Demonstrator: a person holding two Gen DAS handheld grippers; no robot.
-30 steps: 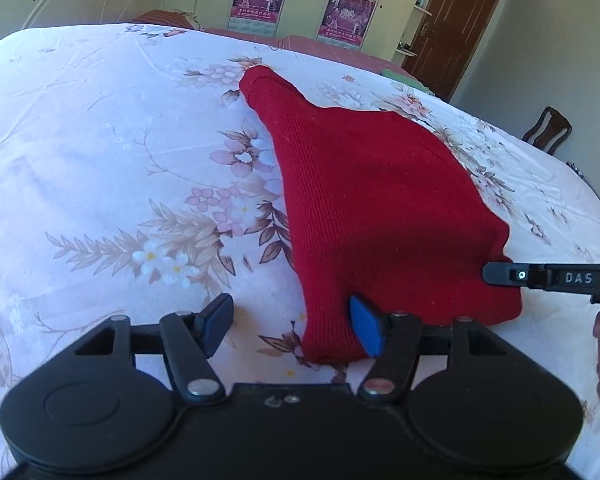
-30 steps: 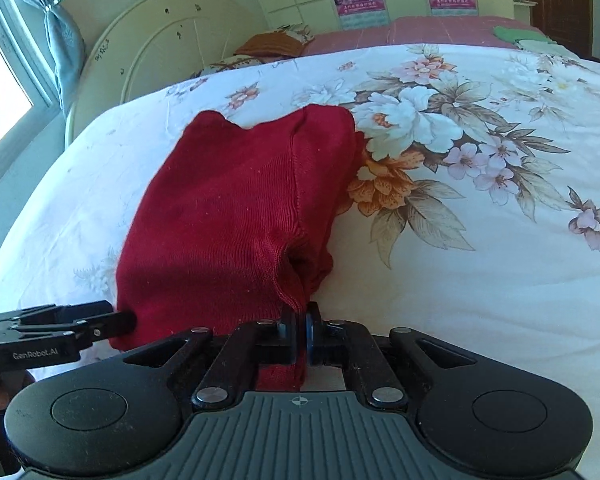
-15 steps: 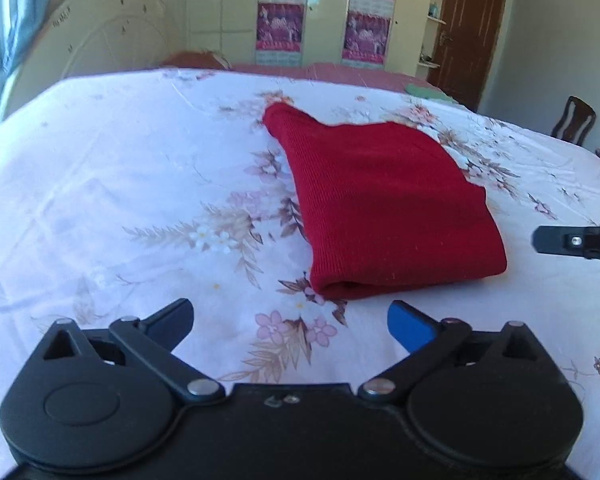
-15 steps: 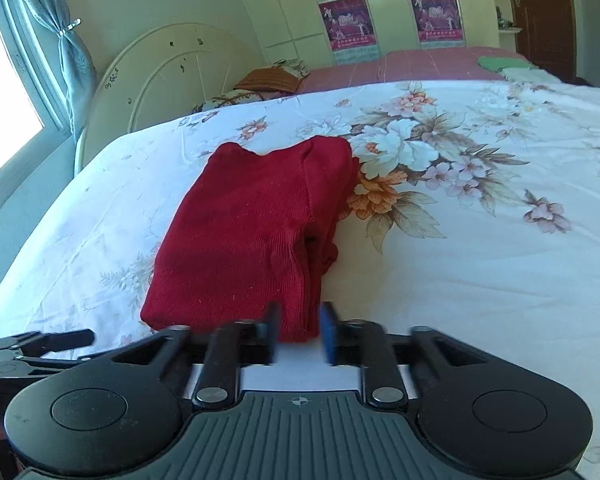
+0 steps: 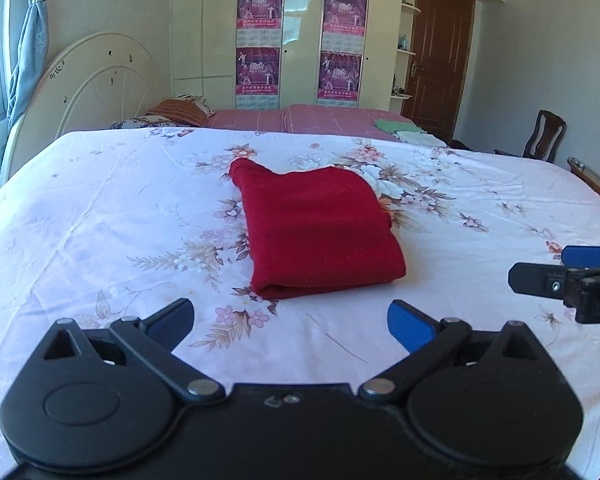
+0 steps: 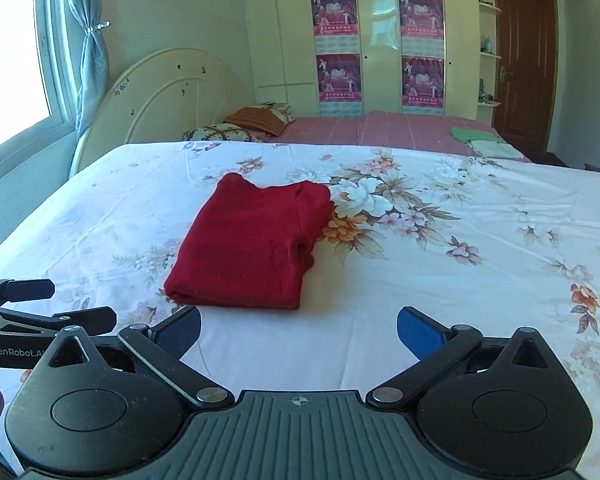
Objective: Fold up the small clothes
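A red knit garment (image 5: 316,232) lies folded into a compact rectangle on the floral bedsheet (image 5: 100,220), nothing touching it. My left gripper (image 5: 290,314) hovers open just short of its near edge, with only sheet between the blue pads. In the right wrist view the same garment (image 6: 252,252) sits ahead and left of centre. My right gripper (image 6: 300,320) is opening its jaws, with nothing between them. Each gripper shows at the edge of the other's view: the right gripper (image 5: 560,276) and the left gripper (image 6: 40,308).
A white round headboard (image 6: 172,92) and pillows (image 6: 256,120) are at the far left. A pink cover (image 5: 320,118) with folded green and pale clothes (image 5: 400,126) lies beyond the sheet. A wooden chair (image 5: 546,136), a door (image 5: 436,60) and wardrobes (image 5: 300,32) stand behind.
Both grippers let go of the garment's near edge, opened wide and pulled back and up. The folded garment stays flat on the bed, now farther off in both views.
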